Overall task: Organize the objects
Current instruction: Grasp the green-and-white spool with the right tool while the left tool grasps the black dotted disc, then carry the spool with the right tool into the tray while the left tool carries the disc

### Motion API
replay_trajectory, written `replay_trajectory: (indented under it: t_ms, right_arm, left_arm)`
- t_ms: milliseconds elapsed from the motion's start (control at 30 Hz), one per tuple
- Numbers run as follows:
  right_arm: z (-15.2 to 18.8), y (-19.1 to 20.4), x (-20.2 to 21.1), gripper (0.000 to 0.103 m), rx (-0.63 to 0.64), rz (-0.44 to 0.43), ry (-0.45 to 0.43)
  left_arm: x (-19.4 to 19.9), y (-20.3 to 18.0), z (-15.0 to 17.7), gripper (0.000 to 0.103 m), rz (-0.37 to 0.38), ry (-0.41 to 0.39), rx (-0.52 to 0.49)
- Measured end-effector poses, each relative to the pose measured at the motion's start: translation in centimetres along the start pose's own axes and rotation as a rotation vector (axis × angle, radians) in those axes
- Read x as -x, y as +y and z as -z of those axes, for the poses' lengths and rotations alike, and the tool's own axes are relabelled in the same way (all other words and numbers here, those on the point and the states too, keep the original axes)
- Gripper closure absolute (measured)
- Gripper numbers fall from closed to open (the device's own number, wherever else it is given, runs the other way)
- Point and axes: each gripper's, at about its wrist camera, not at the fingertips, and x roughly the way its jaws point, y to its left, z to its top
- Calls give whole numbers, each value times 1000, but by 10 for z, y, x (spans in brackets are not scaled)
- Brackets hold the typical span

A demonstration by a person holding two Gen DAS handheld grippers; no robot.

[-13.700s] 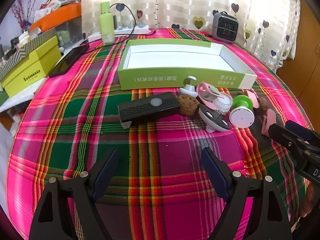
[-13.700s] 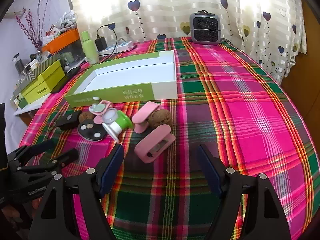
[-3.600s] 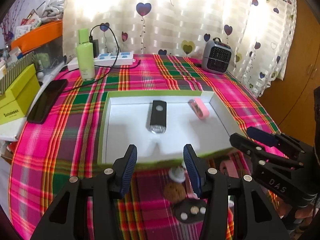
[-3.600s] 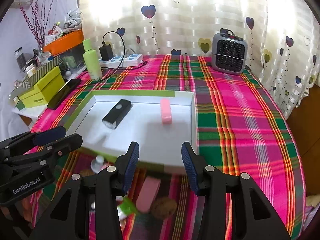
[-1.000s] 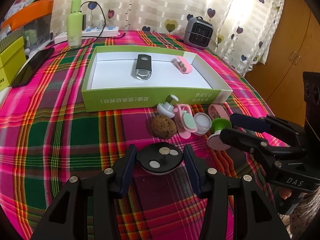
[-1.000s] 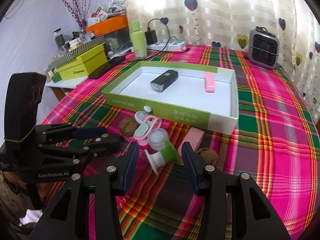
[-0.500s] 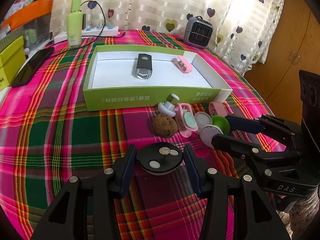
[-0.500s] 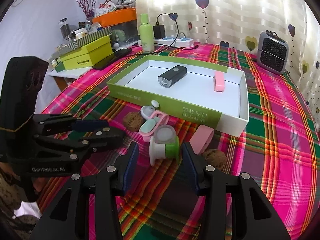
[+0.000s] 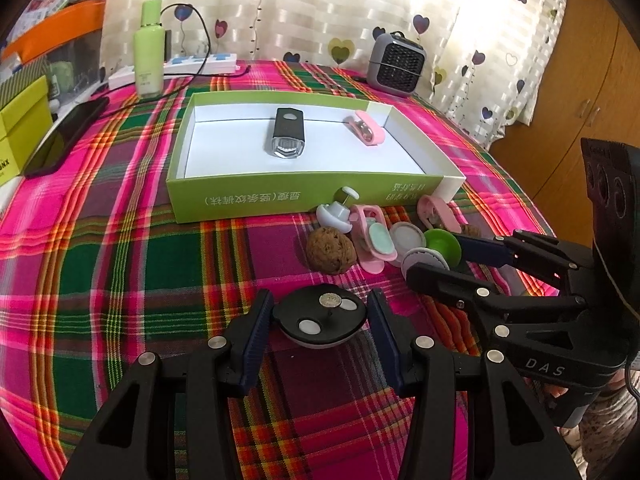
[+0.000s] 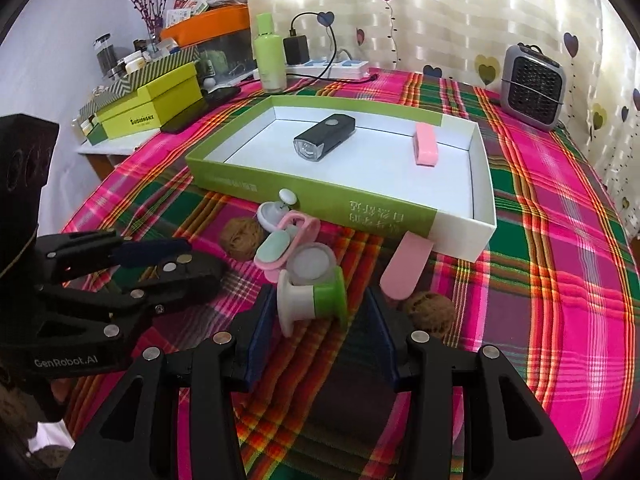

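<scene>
The green-rimmed white box holds a black flashlight and a pink clip; the box also shows in the right wrist view. My left gripper is shut on the black round disc on the cloth. My right gripper has its jaws around the green-and-white spool, which lies on its side; contact on the right jaw is unclear. Walnuts, a pink-and-mint case, a white cap and a pink clip lie in front of the box.
A grey heater, a green bottle, a power strip and a black phone stand behind and left of the box. Yellow-green boxes sit at the left table edge. A wooden cabinet is on the right.
Since 3.6 s ago both grippers dropped from above the box to the items in front. In the last second the right gripper closed in around the spool, which tipped onto its side.
</scene>
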Motion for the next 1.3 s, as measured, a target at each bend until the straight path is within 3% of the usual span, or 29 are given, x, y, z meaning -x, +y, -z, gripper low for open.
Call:
replay_trajectory:
  t_ms: [133, 333, 1300]
  right_arm:
    - [1, 0, 0, 58, -3, 10, -2]
    - [0, -1, 2, 70, -12, 9, -15]
    - [-3, 3, 11, 70, -12, -1, -40]
  left_arm:
    - [1, -1, 0, 56, -11, 2, 3]
    - [2, 0, 0, 56, -19, 0, 0]
    - [12, 0, -6, 57, -12, -42, 9]
